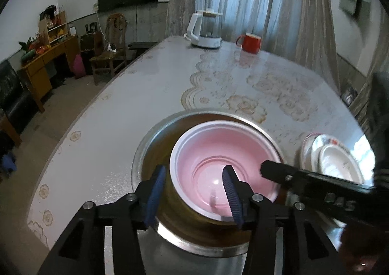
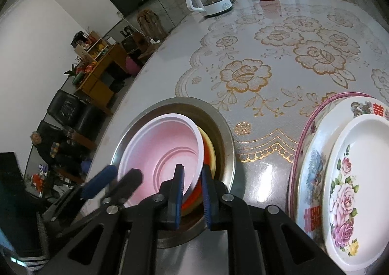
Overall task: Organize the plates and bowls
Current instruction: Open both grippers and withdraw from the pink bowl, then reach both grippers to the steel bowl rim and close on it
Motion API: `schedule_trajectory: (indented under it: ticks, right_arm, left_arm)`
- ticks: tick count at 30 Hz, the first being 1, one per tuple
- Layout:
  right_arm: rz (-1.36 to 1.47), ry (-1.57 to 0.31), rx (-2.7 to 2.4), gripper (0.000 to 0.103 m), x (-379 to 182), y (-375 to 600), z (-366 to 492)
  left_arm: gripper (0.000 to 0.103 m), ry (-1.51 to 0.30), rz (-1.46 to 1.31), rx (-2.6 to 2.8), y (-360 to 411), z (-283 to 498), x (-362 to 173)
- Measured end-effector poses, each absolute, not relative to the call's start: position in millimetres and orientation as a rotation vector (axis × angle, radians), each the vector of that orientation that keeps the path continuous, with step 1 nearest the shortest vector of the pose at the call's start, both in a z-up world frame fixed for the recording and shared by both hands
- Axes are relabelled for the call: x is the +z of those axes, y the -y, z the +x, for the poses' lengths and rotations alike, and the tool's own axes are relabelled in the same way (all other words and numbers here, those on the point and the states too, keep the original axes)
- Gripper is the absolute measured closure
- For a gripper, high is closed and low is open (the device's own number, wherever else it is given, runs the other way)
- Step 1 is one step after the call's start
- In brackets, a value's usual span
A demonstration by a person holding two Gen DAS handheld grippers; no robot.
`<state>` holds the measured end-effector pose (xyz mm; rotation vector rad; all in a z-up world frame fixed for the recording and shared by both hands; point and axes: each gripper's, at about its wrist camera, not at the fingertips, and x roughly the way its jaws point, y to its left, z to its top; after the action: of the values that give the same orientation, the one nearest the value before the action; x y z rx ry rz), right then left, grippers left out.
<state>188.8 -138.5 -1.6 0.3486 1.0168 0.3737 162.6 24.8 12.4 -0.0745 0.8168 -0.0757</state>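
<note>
My left gripper (image 1: 194, 198) is spread wide, its blue pads (image 1: 155, 196) straddling the near rim of the pink bowl (image 1: 226, 151) without clear contact. That bowl sits tilted inside a steel basin (image 1: 145, 148) on the table (image 1: 136, 95), with a yellow bowl (image 2: 211, 151) and an orange one (image 2: 194, 198) nested under it. My right gripper (image 2: 192, 196) is clamped on the pink bowl's near-right rim, one finger inside the bowl, one outside. Just right of the basin I see a stack of plates (image 2: 313, 177): a white rose-patterned plate (image 2: 359, 182) on top, a pink-rimmed one (image 2: 306, 134) lowest. At the far end stand a white kettle (image 1: 206, 29) and a red mug (image 1: 250, 43), well apart from the stack.
</note>
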Motion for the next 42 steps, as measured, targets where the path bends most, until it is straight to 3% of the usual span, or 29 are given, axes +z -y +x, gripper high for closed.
schedule_trajectory:
  ticks: [3, 9, 14, 29, 32, 37, 39, 42]
  right_arm:
    - [0.322, -0.99, 0.384, 0.083, 0, 135, 192]
    - [0.334, -0.912, 0.39, 0.073, 14, 142, 187]
    - [0.403, -0.888, 0.361, 0.073, 21, 162, 178]
    - [0.417, -0.938, 0.358, 0.071, 11, 183, 164]
    - [0.399, -0.939, 0.363, 0.071, 10, 179, 162]
    - [0.358, -0.943, 0.352, 0.071, 6, 171, 163]
    - [0.339, -0.954, 0.347, 0.072, 4, 166, 164]
    - [0.303, -0.963, 0.341, 0.073, 0, 160, 165]
  left_arm:
    - [0.036, -0.773, -0.103, -0.054, -32, 155, 23]
    - [0.025, -0.709, -0.186, 0.005, -61, 141, 35]
    - [0.016, -0.691, -0.285, 0.053, -88, 133, 30]
    - [0.018, -0.758, -0.355, 0.048, -108, 125, -4]
    - [0.025, -0.766, -0.342, 0.035, -105, 127, -6]
    - [0.029, -0.77, -0.353, 0.025, -104, 129, -9]
    - [0.038, -0.777, -0.343, 0.023, -102, 132, -11]
    - [0.043, -0.785, -0.326, 0.015, -99, 135, -14]
